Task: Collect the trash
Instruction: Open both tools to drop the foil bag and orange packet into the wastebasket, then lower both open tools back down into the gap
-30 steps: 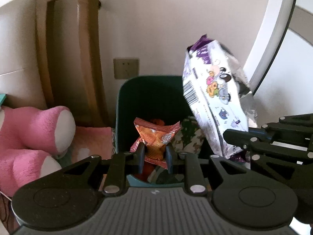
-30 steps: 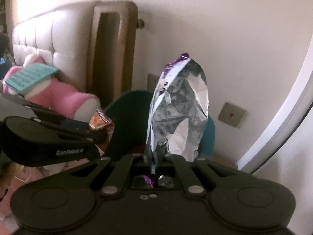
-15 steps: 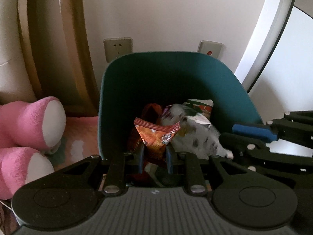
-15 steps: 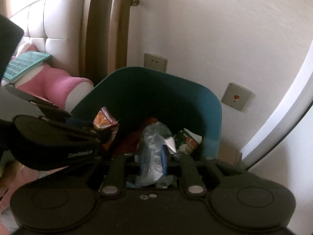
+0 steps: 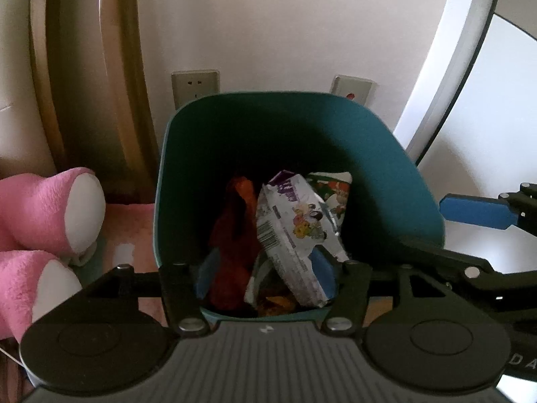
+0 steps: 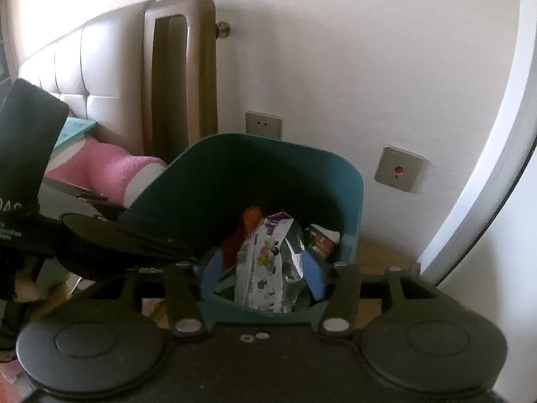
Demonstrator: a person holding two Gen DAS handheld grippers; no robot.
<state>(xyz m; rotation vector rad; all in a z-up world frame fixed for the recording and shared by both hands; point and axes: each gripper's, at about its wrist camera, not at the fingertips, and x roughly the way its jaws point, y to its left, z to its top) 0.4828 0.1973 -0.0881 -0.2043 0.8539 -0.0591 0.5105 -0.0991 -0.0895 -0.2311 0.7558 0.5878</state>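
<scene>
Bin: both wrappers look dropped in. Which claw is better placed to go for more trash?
Either, nearly. Left claw and right claw both hang open and empty over the bin; the right sits at its outer edge, so slightly freer.

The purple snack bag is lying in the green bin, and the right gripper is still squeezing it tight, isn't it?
Not quite. The purple snack bag does lie in the green bin, but the right gripper isn't squeezing it: its jaws have just been opening and stand clear of the bag, as the right wrist view shows.
</scene>
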